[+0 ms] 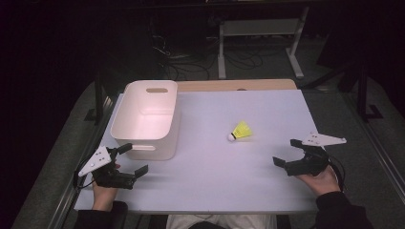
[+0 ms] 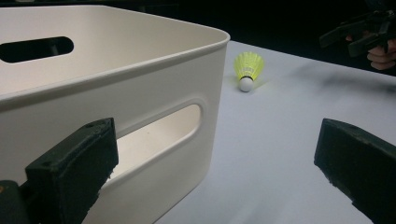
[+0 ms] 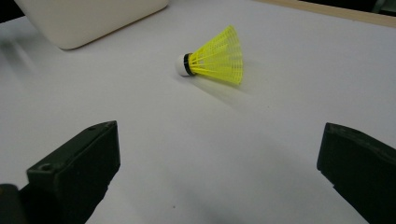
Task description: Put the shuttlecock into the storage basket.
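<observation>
Shuttlecock [image 1: 240,131] lying mid-table, right of white bin [image 1: 143,119] | right gripper [image 1: 288,152] jaws spread, empty, near-right | left gripper [image 1: 133,160] jaws spread, beside bin's near wall

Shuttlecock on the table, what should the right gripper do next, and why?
Probably ease the right gripper forward toward the shuttlecock. Its jaws stand wide open with nothing between them, and the shuttlecock lies on its side on the table ahead of them, untouched, apart from the bin. Closing now would catch nothing.
</observation>
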Available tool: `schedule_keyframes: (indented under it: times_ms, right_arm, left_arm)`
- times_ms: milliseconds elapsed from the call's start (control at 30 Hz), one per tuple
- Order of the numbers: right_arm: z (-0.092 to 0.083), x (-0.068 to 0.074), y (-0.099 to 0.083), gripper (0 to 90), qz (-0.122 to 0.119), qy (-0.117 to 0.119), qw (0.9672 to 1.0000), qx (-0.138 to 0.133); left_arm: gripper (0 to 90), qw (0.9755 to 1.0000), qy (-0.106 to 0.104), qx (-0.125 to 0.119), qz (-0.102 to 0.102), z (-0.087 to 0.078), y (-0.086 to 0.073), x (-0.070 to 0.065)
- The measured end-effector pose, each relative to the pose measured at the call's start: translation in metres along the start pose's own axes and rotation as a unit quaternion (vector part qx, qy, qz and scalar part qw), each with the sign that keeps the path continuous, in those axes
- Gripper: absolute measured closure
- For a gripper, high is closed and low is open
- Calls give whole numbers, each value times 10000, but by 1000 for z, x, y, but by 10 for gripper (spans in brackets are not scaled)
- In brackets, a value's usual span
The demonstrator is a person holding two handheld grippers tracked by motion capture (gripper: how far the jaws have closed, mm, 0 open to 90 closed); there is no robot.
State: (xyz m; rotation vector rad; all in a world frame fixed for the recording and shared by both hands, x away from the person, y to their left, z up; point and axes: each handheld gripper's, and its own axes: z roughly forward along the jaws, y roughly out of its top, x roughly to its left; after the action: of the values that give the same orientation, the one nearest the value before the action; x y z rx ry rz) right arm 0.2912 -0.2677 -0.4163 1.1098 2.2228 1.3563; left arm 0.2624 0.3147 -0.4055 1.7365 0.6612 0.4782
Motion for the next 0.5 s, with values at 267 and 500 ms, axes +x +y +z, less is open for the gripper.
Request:
schedule_keyframes:
  times_ms: [267,500]
  right_arm:
    - [-1,1,0,0,-31,-7,10000,11]
    - [0,1,0,0,-56,1,10000,28]
  left_arm:
    - [0,10000,-12,-12,-16,0,0,0]
    - [0,10000,23,-25,-9,-1,0,0]
